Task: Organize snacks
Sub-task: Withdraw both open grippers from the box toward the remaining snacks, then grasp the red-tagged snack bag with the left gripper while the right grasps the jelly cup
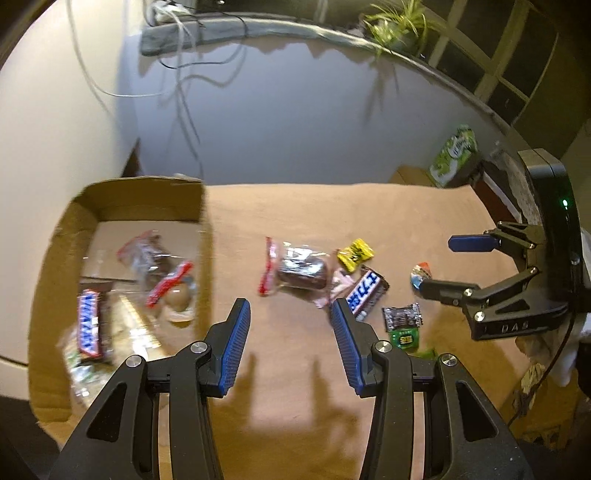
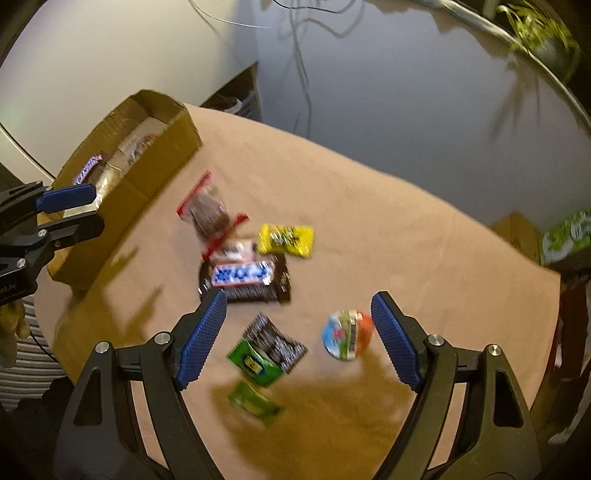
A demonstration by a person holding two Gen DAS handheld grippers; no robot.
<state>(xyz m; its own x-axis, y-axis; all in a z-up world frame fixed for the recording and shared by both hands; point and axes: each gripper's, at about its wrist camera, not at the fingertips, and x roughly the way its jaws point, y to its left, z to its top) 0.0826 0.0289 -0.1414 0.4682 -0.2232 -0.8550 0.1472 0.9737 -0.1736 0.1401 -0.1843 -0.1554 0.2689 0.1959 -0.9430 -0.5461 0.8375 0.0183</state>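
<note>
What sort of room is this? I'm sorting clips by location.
Likely a home living space, not a lab: a cloth-covered table with loose snacks, a cardboard box used as a bin, and a potted plant on a ledge.

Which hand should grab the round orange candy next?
The right one, probably. The right gripper hangs open over the loose snacks, with the orange candy just inside its fingers. The left gripper is empty too, but nearer the box.
</note>
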